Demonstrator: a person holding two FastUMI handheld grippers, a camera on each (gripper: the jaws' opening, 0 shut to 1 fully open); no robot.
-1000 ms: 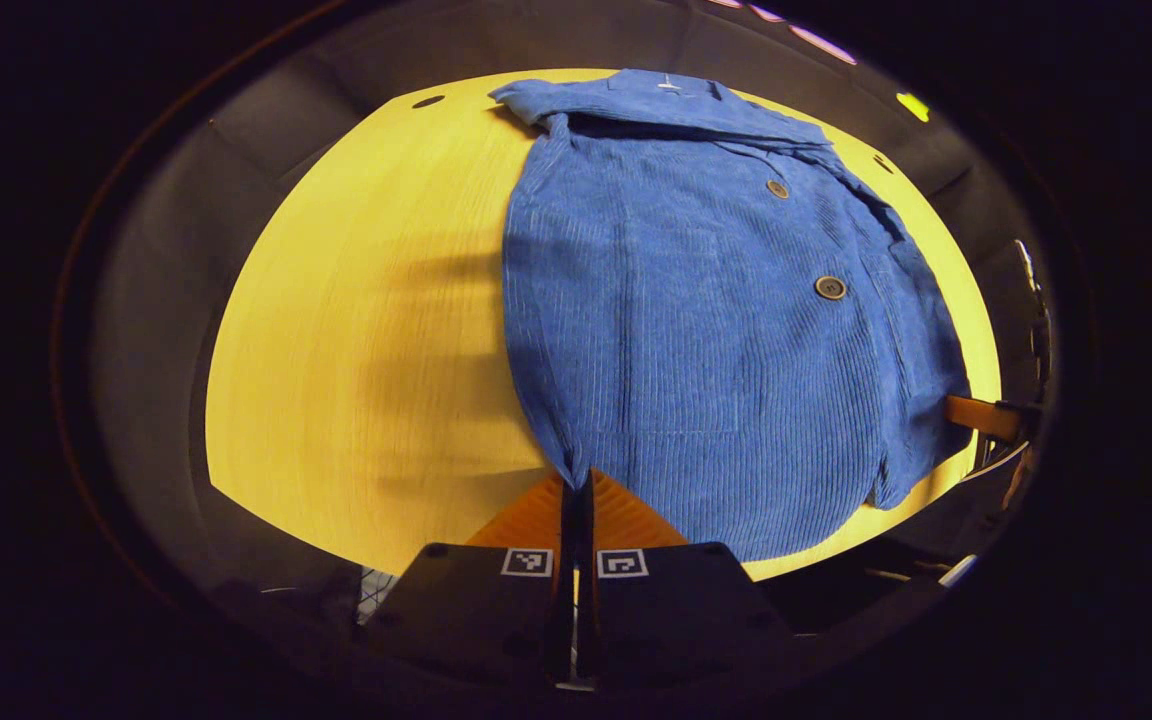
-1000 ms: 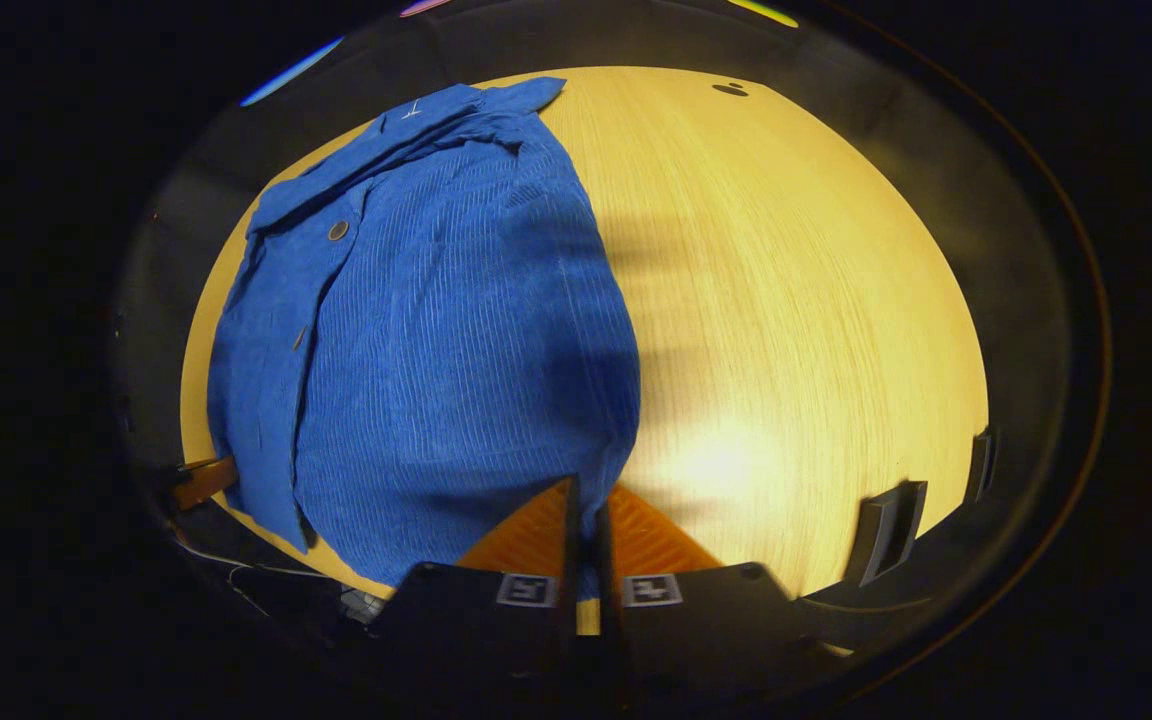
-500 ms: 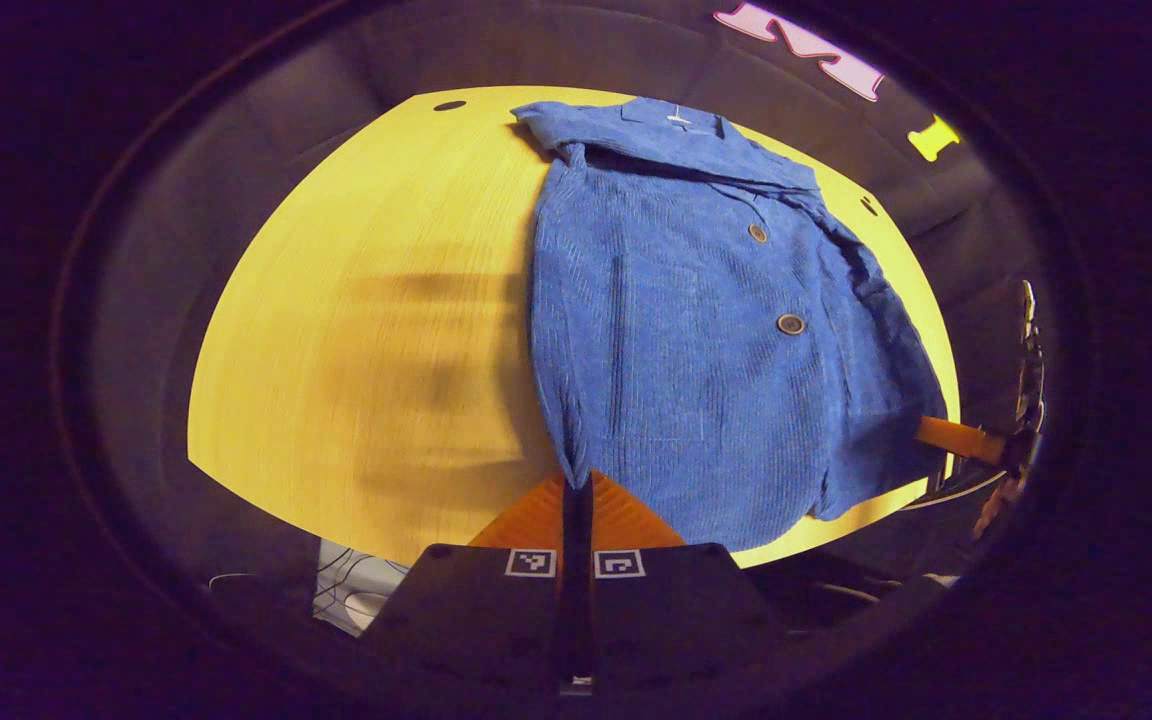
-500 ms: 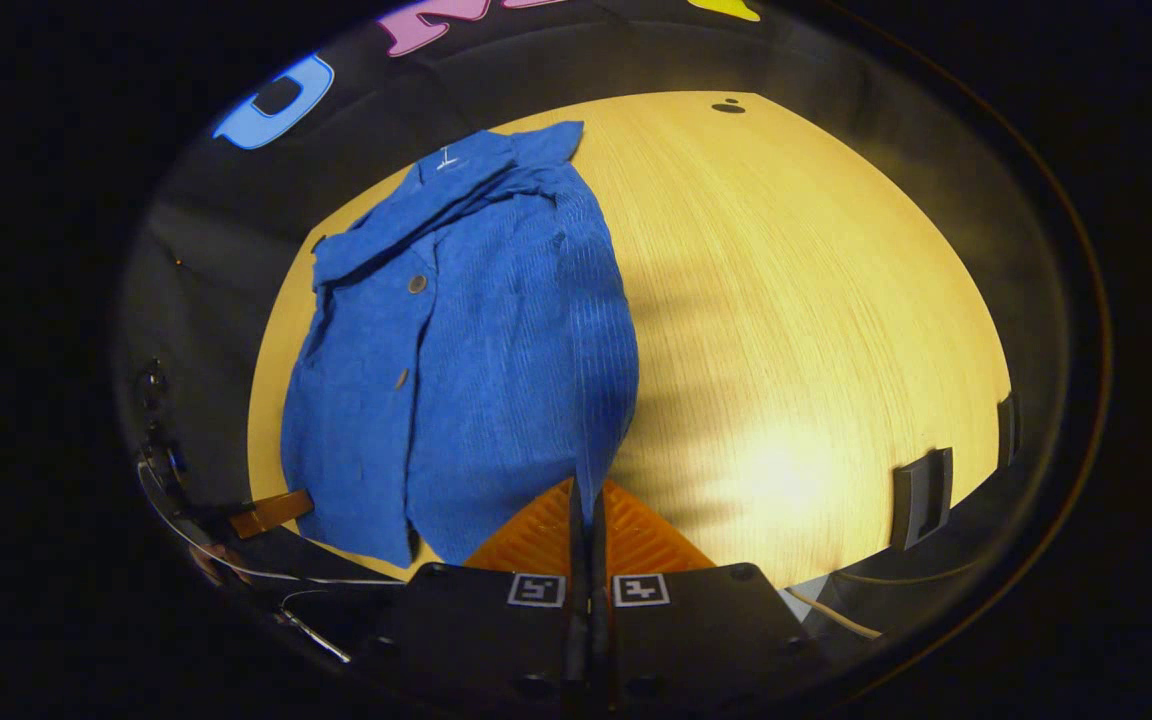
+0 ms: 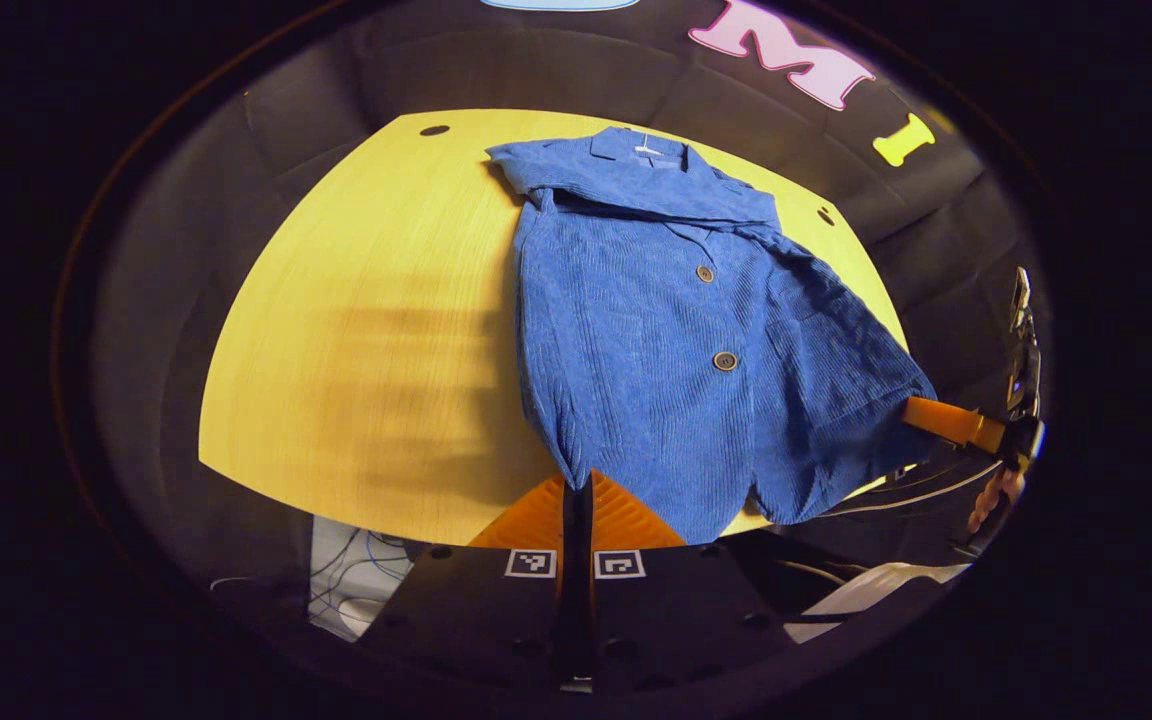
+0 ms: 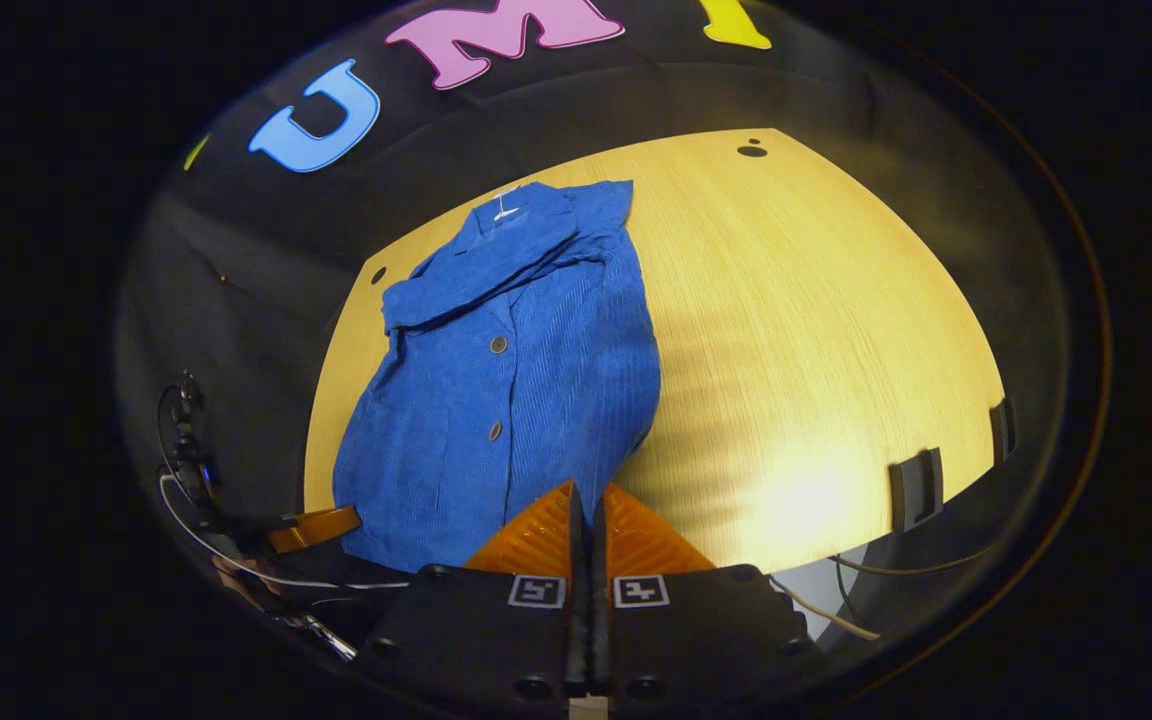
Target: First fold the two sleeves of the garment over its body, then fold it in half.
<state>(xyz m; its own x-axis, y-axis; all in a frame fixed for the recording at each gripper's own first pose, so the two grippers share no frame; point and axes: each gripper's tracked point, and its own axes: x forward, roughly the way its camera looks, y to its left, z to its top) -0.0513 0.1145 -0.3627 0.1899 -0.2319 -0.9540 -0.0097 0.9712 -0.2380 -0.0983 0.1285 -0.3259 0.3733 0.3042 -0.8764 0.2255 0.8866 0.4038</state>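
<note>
A blue corduroy jacket with buttons lies collar-far on the yellow wooden table. Its sleeves are folded in over the body. My left gripper is shut on the hem's left corner, which is raised off the table. In the right gripper view the jacket stretches away over the table, and my right gripper is shut on the hem's other corner. Each view shows the other gripper farther off at the hem: the right gripper and the left gripper.
Cables and a white object lie below the table's near edge. Two dark brackets sit on the table's right edge. Small holes mark the far corners. A hand holds the right gripper.
Both grippers have risen and pulled back toward the near edge with the hem corners in them. The lower part of the jacket now hangs lifted between them.
</note>
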